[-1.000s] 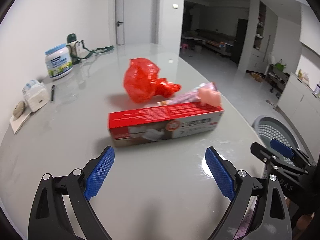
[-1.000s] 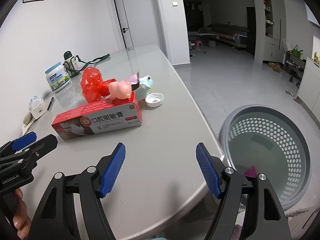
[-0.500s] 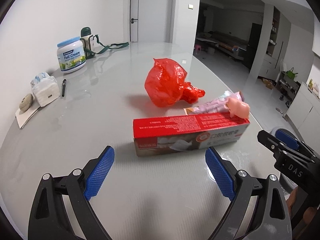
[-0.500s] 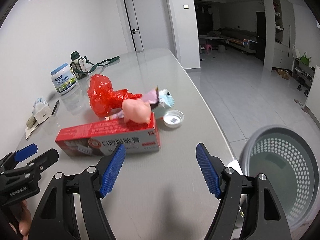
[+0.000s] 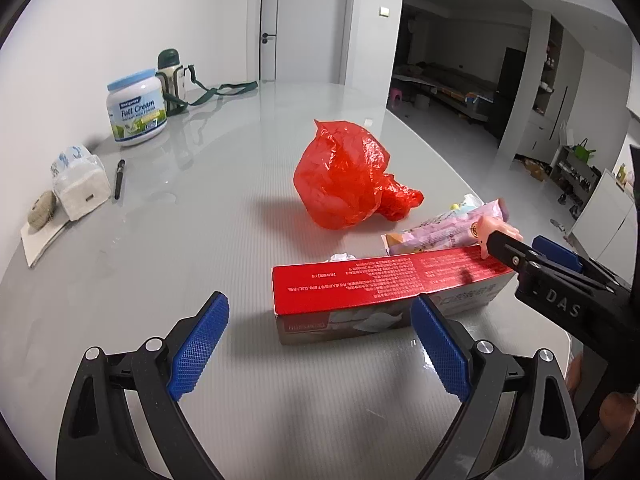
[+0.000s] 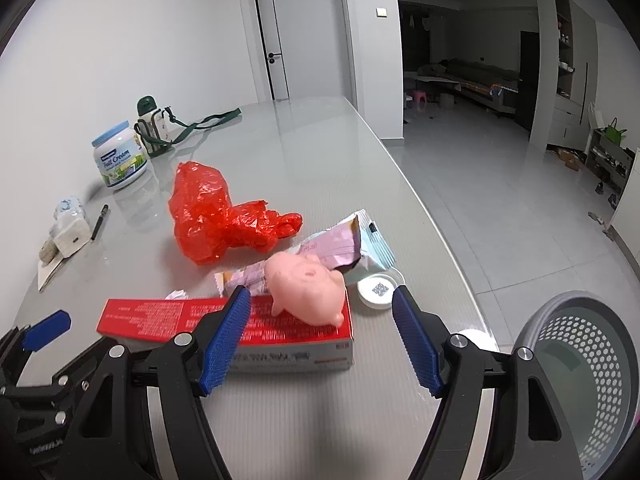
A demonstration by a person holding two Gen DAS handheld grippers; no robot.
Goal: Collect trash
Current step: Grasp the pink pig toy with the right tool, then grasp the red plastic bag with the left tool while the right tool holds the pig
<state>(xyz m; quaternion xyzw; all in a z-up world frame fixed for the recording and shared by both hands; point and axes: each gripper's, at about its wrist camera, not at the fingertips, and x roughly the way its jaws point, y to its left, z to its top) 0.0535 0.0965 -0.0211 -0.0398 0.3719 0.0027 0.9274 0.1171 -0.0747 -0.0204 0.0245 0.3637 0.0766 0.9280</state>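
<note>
A long red toothpaste box [image 5: 384, 284] [image 6: 280, 324] lies on the grey table, with a pink toy pig [image 6: 308, 284] on its right end. Behind it lie a crumpled red plastic bag [image 5: 348, 176] [image 6: 216, 216], a pink wrapper [image 5: 444, 232] [image 6: 320, 248], a small paper wad [image 5: 340, 257] and a white lid [image 6: 378, 290]. My left gripper [image 5: 320, 348] is open just before the box's left end. My right gripper [image 6: 320, 340] is open, its fingers either side of the box's right end and the pig.
A grey perforated trash basket [image 6: 588, 376] stands on the floor off the table's right edge. At the far left stand a milk powder can [image 5: 136, 108], a flask [image 5: 172, 76], a tissue pack [image 5: 80, 184] and a pen [image 5: 119, 179].
Both grippers have moved forward to the toothpaste box. The right gripper swung left from the basket and now straddles the box's right end. Both stayed open.
</note>
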